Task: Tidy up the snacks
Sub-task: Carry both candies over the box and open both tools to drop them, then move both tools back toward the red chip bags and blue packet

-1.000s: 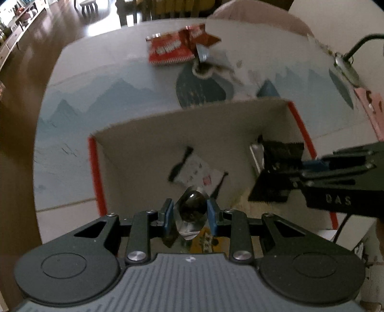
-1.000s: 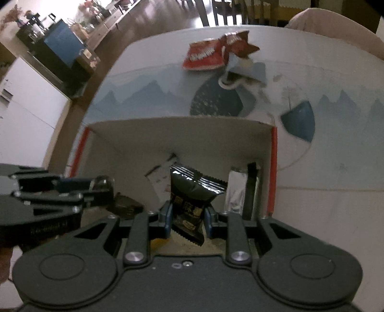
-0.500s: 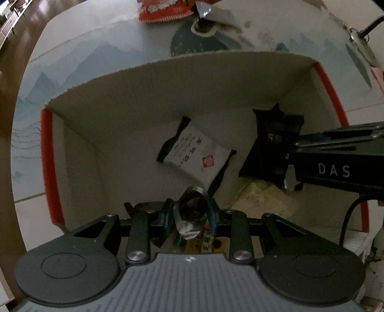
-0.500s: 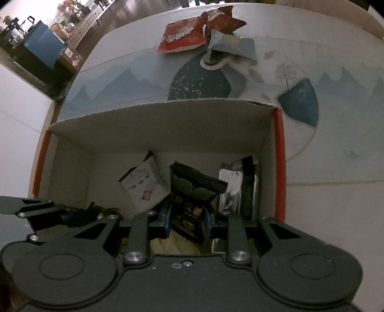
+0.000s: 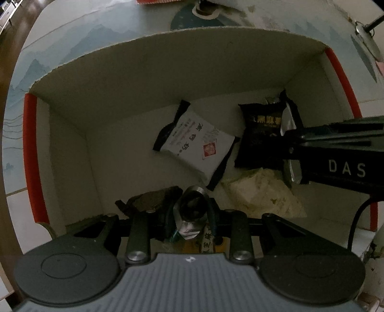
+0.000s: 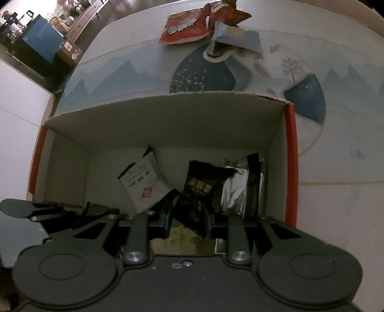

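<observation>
A cardboard box (image 5: 168,62) with red side edges lies open on the table; it also shows in the right wrist view (image 6: 168,112). My left gripper (image 5: 193,216) is shut on a silver foil snack pack (image 5: 192,213), held low inside the box. My right gripper (image 6: 187,218) is shut on a black snack pack (image 6: 199,189) with gold lettering, also low inside the box. On the box floor lie a white pack (image 5: 196,141), a pale yellow pack (image 5: 261,192) and a dark pack (image 5: 153,201). The right gripper (image 5: 336,156) reaches in from the right.
Beyond the box on the patterned tablecloth (image 6: 336,148) lie a red snack bag (image 6: 184,30), a dark red bag (image 6: 228,14) and a pale blue bag (image 6: 237,38). A silver-and-black pack (image 6: 242,189) stands against the box's right wall. Furniture stands far left (image 6: 40,43).
Both grippers have moved down and deeper into the box with their packs still held. The box walls now fill more of each view.
</observation>
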Demonstrator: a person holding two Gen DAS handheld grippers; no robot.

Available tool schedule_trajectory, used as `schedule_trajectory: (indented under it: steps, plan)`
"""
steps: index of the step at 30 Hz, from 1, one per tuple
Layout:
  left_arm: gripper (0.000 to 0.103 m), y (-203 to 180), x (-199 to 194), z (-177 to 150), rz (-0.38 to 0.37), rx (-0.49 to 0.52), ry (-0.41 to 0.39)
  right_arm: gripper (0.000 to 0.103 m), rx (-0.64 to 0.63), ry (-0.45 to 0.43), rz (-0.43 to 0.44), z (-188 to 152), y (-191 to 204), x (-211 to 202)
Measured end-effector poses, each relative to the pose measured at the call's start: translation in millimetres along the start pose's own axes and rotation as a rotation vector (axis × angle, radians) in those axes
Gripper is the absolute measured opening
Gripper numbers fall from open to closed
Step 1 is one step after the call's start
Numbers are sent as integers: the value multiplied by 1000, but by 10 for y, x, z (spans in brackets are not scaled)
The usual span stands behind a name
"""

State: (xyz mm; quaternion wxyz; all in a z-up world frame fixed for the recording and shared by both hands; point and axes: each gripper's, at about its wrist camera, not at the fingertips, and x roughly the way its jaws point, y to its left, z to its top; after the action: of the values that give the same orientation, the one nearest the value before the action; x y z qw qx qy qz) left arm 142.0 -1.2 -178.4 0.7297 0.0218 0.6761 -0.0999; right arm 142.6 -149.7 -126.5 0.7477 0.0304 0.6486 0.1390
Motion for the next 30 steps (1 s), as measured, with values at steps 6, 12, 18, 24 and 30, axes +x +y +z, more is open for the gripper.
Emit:
schedule_trajectory:
  steps: [6,12,18,24,30]
  plan:
    - [30,-63,-78,-32,-2,15,-29,27,0,-23,19,-54,10,-84]
    - [38,-71,-270,-104,-20,20,-86,28,-9,-64,27,-115,45,-252]
    - [41,-78,-515,-164,-22,23,-155,29,-16,-103,36,-187,66,-454]
    - [43,-91,-760,-244,-7,27,-227,29,-42,-153,45,-272,114,-700]
    - [44,-84,-995,-298,0,21,-295,30,-58,-215,54,-343,143,-970]
